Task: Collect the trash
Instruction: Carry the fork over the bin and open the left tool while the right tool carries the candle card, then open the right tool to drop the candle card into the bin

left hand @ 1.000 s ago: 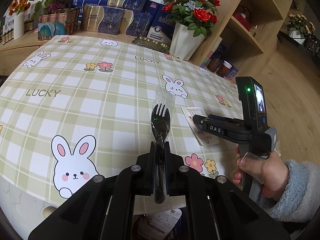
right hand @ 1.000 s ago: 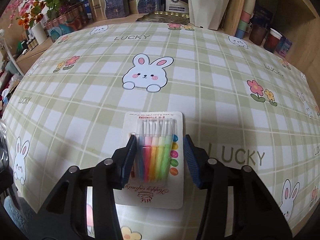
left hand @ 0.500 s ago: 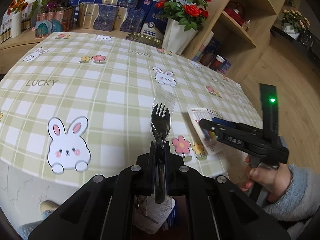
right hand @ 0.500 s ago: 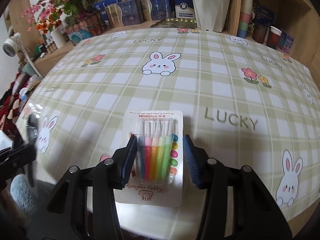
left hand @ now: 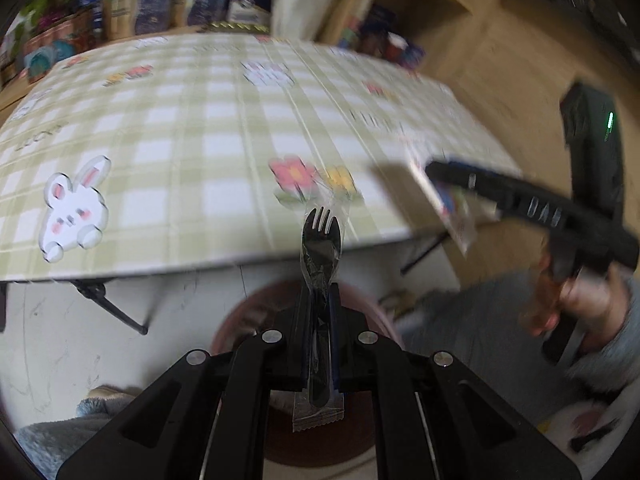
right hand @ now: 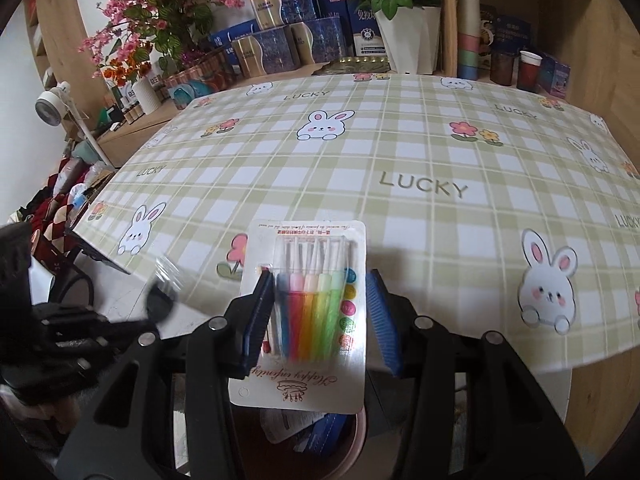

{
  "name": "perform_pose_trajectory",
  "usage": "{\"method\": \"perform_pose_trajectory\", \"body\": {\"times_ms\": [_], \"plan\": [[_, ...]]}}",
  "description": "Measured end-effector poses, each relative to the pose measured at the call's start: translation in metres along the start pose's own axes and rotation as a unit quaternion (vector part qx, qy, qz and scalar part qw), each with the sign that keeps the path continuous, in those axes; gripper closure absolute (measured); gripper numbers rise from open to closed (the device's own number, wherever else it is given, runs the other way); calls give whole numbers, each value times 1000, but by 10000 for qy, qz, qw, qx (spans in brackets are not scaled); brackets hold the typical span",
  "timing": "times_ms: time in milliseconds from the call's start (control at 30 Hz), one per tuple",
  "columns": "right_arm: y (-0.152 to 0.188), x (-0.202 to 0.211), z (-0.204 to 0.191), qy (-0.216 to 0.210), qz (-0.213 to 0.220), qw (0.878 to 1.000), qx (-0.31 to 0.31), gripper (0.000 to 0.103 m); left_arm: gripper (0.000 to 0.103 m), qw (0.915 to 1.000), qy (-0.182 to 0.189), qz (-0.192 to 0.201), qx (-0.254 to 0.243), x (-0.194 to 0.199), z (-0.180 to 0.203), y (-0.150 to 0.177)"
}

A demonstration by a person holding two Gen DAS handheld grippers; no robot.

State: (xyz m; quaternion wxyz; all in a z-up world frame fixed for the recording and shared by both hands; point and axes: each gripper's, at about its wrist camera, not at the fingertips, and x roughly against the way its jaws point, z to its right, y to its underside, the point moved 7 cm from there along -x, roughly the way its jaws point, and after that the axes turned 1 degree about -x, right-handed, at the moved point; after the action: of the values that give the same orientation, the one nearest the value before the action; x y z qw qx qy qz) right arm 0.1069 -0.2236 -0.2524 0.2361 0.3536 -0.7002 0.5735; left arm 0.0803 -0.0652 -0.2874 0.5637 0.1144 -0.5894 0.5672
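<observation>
Left jaws: clamp wrapped fork (left hand: 321, 240) | right jaws: grip candle pack (right hand: 306, 312)

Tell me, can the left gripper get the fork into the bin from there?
Probably yes. The left gripper is shut on the wrapped fork, already off the table edge, with the pink bin open right underneath and nothing between them.

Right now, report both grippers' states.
Left gripper: closed on the wrapped black fork.
Right gripper: holding the candle pack.
</observation>
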Motion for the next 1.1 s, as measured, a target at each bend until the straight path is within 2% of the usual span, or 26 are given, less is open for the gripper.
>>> {"method": "perform_pose_trajectory", "body": {"times_ms": [167,267,300,367,400,433,500,633,733,833,933,1100], "plan": [[18,9,7,-47,3,10000,-80,54,95,9980,14,-587,-249,-29,15,35],[24,12,11,-93,5,9998,-150,54,95,9967,53,-769,-265,-39,17,43],[26,13,11,-106,9,9998,-168,54,92,9965,35,-780,-282,-39,17,45],[28,15,11,-133,13,9997,-185,54,69,9970,-2,-708,-297,-37,19,45],[28,15,11,-145,16,9997,-185,54,48,9977,-3,-624,-272,-34,20,43],[29,16,11,-149,21,9997,-182,54,41,9986,15,-480,-215,-28,19,39],[30,18,11,-161,34,9997,-181,54,36,9995,25,-280,-150,-18,20,31],[39,16,6,-241,-56,9995,-172,54,12,9995,-268,165,-6,3,10,17],[50,12,-3,-319,-215,9992,-80,54,7,9968,-563,554,104,23,-2,5],[66,3,-19,-415,-471,9980,104,54,6,9916,-923,876,220,41,-12,-3],[80,-7,-32,-487,-743,9957,250,54,6,9863,-1134,1135,375,57,-24,-8],[92,-17,-41,-540,-990,9930,337,53,6,9789,-1416,1333,621,72,-44,-8]]}}
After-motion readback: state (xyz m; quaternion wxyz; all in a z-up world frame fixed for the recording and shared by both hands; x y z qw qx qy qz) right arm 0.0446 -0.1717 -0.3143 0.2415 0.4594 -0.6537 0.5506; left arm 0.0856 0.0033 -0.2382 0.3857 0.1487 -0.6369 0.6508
